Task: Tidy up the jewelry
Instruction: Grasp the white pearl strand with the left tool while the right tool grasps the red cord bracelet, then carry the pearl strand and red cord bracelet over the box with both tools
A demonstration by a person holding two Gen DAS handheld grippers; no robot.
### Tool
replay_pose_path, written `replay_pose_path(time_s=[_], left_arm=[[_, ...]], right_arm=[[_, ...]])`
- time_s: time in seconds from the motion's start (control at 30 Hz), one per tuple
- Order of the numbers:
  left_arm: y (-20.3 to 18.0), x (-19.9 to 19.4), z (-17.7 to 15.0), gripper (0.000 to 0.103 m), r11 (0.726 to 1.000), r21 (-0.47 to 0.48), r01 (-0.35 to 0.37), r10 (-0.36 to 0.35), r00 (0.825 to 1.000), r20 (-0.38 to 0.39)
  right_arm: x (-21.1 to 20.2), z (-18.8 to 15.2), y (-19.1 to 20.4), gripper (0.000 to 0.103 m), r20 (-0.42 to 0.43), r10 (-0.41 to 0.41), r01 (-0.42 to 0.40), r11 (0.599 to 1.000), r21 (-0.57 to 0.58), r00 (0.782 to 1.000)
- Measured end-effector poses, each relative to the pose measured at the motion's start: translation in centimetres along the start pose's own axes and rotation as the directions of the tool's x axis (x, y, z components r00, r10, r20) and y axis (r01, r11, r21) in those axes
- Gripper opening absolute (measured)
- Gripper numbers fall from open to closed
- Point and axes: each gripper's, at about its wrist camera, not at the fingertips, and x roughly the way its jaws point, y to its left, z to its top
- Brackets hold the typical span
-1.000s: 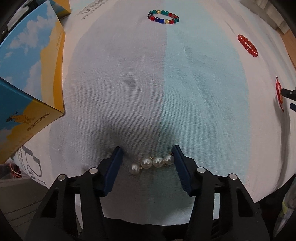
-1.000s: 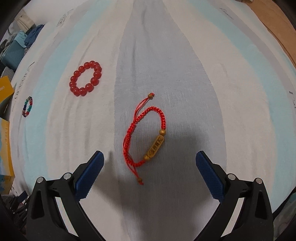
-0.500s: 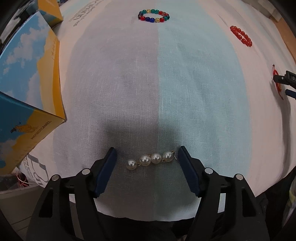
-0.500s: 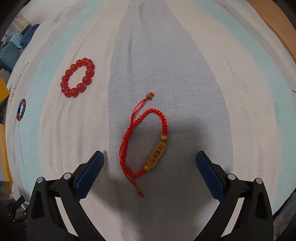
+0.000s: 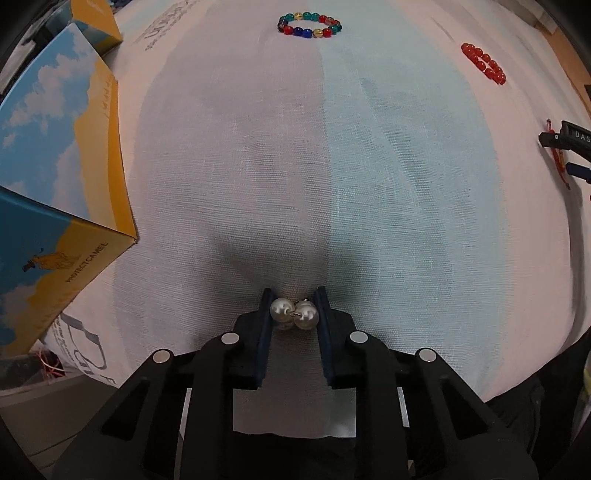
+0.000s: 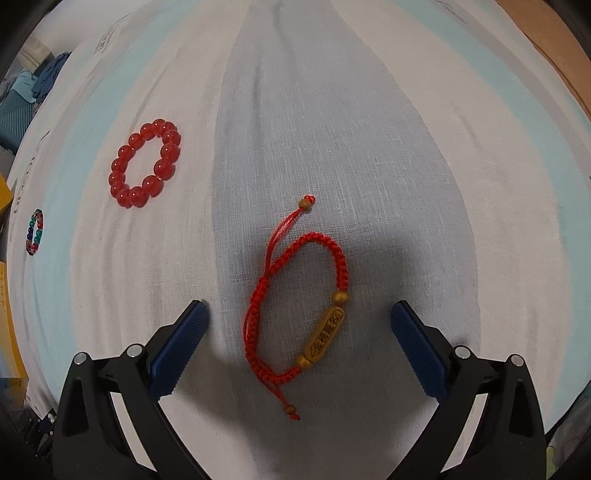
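My left gripper (image 5: 294,308) is shut on a short pearl chain (image 5: 295,314), bunched between its blue pads on the striped cloth (image 5: 332,166). My right gripper (image 6: 297,325) is open, low over the cloth, with a red woven cord bracelet with a gold tube bead (image 6: 295,306) lying between its fingers. A red bead bracelet (image 6: 146,162) lies to the upper left of it and shows in the left wrist view (image 5: 484,62). A multicoloured bead bracelet (image 5: 309,25) lies at the far side and shows in the right wrist view (image 6: 35,230).
A blue and yellow carton (image 5: 55,166) stands at the left of the cloth, with another yellow box (image 5: 96,18) behind it. The right gripper (image 5: 565,147) shows at the right edge of the left wrist view. Bare wood (image 6: 546,48) lies beyond the cloth.
My left gripper has closed on the pearl chain, bunching the pearls together. My right gripper has come closer over the red cord bracelet and stays open.
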Motion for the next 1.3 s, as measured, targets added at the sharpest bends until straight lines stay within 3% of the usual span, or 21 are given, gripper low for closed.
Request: replay_pose_path(time_s=[0.17,0.33,0.43,0.53,0.57,0.6,0.9,1.3], left_arm=[[-0.2,-0.2,-0.2,0.021,1.000,-0.004,0.000,0.000,1.000,0.008],[-0.2,-0.1,0.0,0.021,1.000,-0.008,0.004,-0.004,1.000,0.009],[0.0,-0.1,0.0,0.021,1.000,-0.009,0.005,-0.005,1.000,0.009],[0.1,-0.1,0.0,0.021,1.000,-0.008,0.007,-0.007,1.000,0.011],[0.2,-0.2,0.0,0.021,1.000,-0.010,0.009,-0.009,1.000,0.013],[0.2,-0.3,0.0,0.021,1.000,-0.011,0.010,-0.010,1.000,0.014],[0.7,-2.1,0.0,0.021,0.999,-0.019,0.036,-0.035,0.998,0.044],[1.7,-7.8,0.3,0.021,0.998,-0.029,0.054,-0.048,0.986,0.162]], right_arm=[[0.2,0.4,0.1,0.090,0.003,0.004,-0.004,1.000,0.004,1.000],[0.1,0.7,-0.2,0.074,0.008,-0.002,0.002,1.000,-0.005,1.000],[-1.3,1.4,-1.8,0.056,0.009,-0.018,0.018,0.999,-0.029,1.000],[-2.1,1.3,-1.7,0.031,0.004,-0.018,0.018,0.998,-0.052,1.000],[-2.3,1.3,-1.7,0.018,0.003,-0.017,0.017,0.998,-0.056,1.000],[-2.4,1.3,-1.6,0.014,0.003,-0.022,0.022,0.998,-0.061,1.000],[-4.4,-0.3,-0.8,0.013,0.048,-0.041,0.044,0.997,-0.064,0.998],[-10.6,-3.7,2.8,0.013,0.162,-0.033,0.046,0.996,-0.077,0.986]])
